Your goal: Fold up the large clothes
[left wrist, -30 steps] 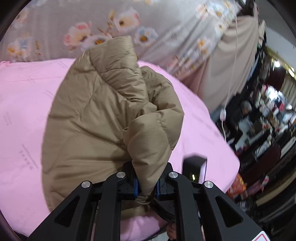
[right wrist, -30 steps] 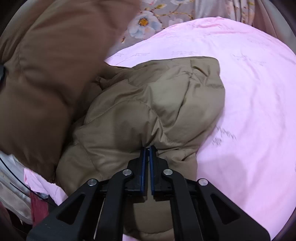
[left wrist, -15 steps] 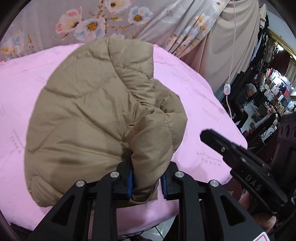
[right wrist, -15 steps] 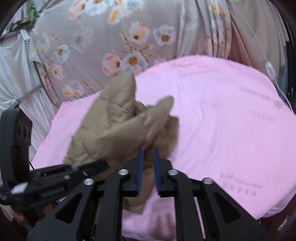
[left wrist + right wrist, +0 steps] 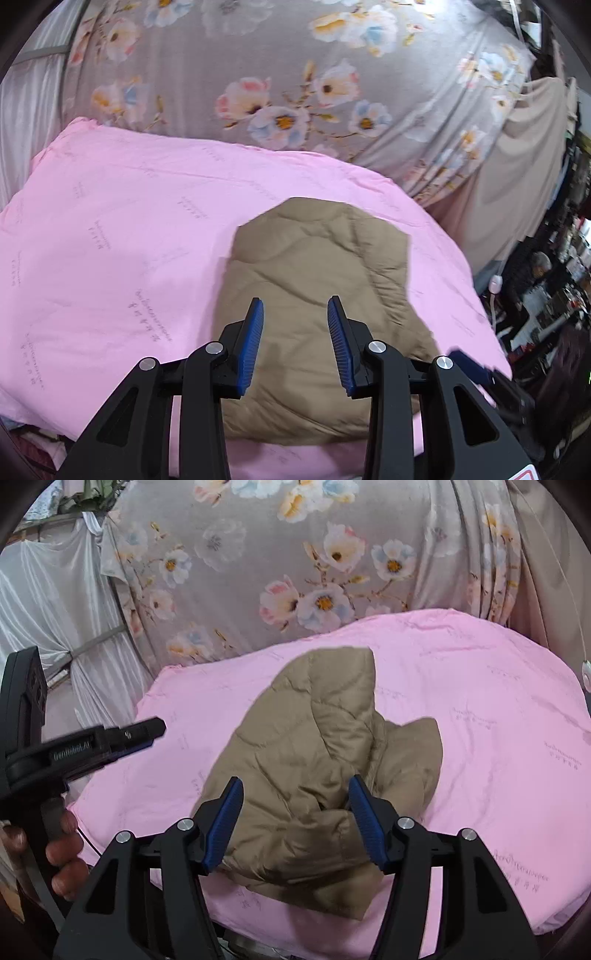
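Left wrist view looks down past my left gripper (image 5: 295,341), whose blue-padded jaws stand apart and are opening, with nothing pinched between them; the tan puffer jacket (image 5: 321,280) lies on the pink quilt (image 5: 110,236) below and beyond the pads, seen through the gap but not touched by them. From here the jacket reads as a fairly flat quilted bundle toward the right half of the quilt, its near edge close to the quilt's front border. At the lower right a blurred dark shape with a blue tip is my right gripper (image 5: 471,363), just beside the jacket's right edge. Behind the quilt hangs a grey flowered curtain (image 5: 280,81), with a plain beige drape (image 5: 524,184) to its right. Through the right wrist camera my right gripper (image 5: 295,823) is also spread and opening, its pads on either side of a puffy fold of the jacket (image 5: 314,746) without pressing it; the jacket looks humped here, one folded part rising toward the curtain (image 5: 295,554) and a second flap lying to its right on the quilt (image 5: 480,686). My left gripper (image 5: 147,731) shows at the left edge, held in my left hand (image 5: 62,853), out over the quilt and clear of the jacket
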Demonstrator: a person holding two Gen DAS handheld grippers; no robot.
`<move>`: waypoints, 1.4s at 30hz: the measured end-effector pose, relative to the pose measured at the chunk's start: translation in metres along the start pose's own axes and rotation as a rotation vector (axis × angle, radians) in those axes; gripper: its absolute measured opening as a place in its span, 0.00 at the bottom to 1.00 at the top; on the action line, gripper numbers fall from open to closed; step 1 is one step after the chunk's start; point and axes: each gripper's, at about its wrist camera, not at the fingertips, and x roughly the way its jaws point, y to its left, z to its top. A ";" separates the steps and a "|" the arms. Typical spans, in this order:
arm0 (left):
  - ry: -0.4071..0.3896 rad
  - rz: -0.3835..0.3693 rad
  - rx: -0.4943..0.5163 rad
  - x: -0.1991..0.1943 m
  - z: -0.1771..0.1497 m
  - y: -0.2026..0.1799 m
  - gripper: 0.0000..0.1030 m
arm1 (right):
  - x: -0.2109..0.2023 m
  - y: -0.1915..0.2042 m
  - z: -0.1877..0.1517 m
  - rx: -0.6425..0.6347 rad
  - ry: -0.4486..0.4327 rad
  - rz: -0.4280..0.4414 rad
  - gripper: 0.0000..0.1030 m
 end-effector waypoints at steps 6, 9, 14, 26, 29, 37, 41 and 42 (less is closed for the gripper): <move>0.136 0.031 0.029 0.053 -0.024 0.004 0.33 | 0.031 -0.037 -0.034 0.101 0.154 -0.045 0.10; 0.216 0.029 0.030 0.075 -0.044 0.000 0.33 | 0.039 -0.051 -0.048 0.119 0.202 -0.082 0.09; 0.215 0.120 0.131 0.089 -0.062 -0.020 0.33 | 0.060 -0.066 -0.069 0.146 0.270 -0.107 0.09; 0.228 0.195 0.187 0.115 -0.076 -0.028 0.33 | 0.088 -0.064 -0.086 0.105 0.288 -0.144 0.09; 0.224 0.201 0.198 0.116 -0.077 -0.029 0.32 | 0.089 -0.062 -0.087 0.097 0.275 -0.146 0.09; 0.186 0.140 0.086 0.084 -0.025 -0.004 0.32 | 0.033 -0.048 -0.033 0.111 0.098 -0.145 0.20; 0.084 0.180 0.059 0.075 0.021 0.001 0.32 | 0.020 -0.041 0.023 0.086 -0.049 -0.158 0.46; 0.069 0.188 0.053 0.077 0.032 0.002 0.33 | 0.024 -0.043 0.036 0.090 -0.069 -0.168 0.46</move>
